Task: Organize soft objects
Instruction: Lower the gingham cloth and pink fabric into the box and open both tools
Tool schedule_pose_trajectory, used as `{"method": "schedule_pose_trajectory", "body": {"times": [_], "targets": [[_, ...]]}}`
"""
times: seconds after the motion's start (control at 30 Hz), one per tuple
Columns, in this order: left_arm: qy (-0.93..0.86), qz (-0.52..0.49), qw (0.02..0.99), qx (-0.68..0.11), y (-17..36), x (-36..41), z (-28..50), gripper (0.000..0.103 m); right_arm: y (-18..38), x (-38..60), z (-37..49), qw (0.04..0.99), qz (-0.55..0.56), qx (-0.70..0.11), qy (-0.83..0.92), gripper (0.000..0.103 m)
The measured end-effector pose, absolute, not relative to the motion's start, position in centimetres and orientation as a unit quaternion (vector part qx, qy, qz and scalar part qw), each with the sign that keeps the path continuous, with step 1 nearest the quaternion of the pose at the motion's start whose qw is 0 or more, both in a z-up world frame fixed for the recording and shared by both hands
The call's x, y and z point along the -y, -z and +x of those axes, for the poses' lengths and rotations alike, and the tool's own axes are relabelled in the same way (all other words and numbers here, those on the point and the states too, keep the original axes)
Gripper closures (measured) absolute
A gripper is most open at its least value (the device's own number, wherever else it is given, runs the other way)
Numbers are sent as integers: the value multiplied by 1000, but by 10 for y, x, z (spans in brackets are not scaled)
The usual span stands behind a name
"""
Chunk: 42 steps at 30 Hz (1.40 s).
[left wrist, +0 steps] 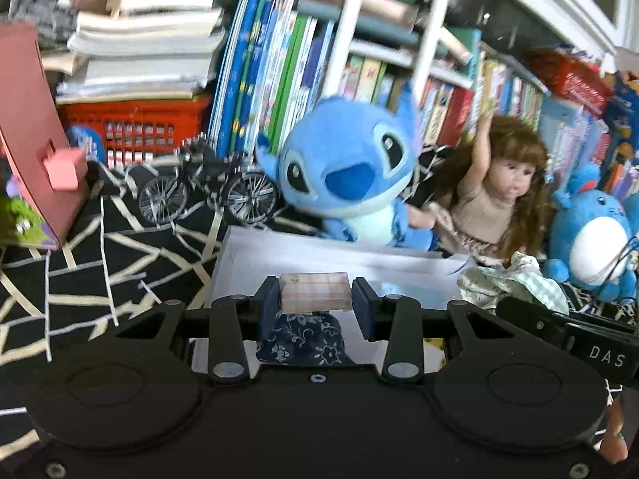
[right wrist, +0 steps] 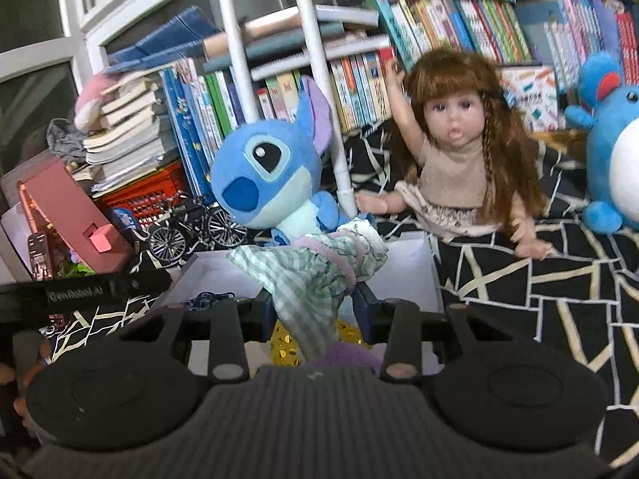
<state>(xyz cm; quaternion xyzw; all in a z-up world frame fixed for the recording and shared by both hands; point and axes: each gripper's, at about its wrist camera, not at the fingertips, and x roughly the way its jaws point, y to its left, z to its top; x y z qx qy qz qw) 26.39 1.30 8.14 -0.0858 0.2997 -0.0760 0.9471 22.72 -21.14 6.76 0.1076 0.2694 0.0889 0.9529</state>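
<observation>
A: Left hand-held gripper (left wrist: pixel 315 303) is clamped on a folded plaid cloth (left wrist: pixel 313 293), right hand-held gripper (right wrist: pixel 313 307) on a green checked garment (right wrist: pixel 315 279), both over the white box (right wrist: pixel 403 267).

B: That trailing garment could catch the box rim, or brush the Stitch plush (right wrist: pixel 267 175).

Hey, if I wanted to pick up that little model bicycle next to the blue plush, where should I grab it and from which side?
Probably best from above, closing the jaws across the frame between the two wheels of the model bicycle. It stands upright and side-on, so the frame is a thin, flat target, while the spoked wheels look fragile. The blue plush crowds its right end, so the left and top look freer.
</observation>
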Motion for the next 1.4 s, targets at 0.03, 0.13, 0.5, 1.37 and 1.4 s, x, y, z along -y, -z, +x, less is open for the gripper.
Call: {"method": "schedule_pose_trajectory", "body": {"times": [0.03, 0.13, 0.5, 1.37, 1.4], "targets": [[74, -87, 946, -304, -78, -12, 268, 65, -65, 211, 233, 951, 110, -276, -88, 59], [69, -90, 946, -305, -71, -9, 276, 65, -57, 210, 243, 945, 120, -292, -86, 59], [64, -93, 934, -339, -56, -12, 294, 65, -51, 211, 264, 926, 155, -328, -99, 59], [77, -78, 930, -350, -48, -9, 296, 64, -38, 216, 273, 926, 148, -344, -48, 59], [77, -77, 930, -350, -47, -9, 296, 64, -37, 216, 273, 925, 149, -345, -47, 59]]}}
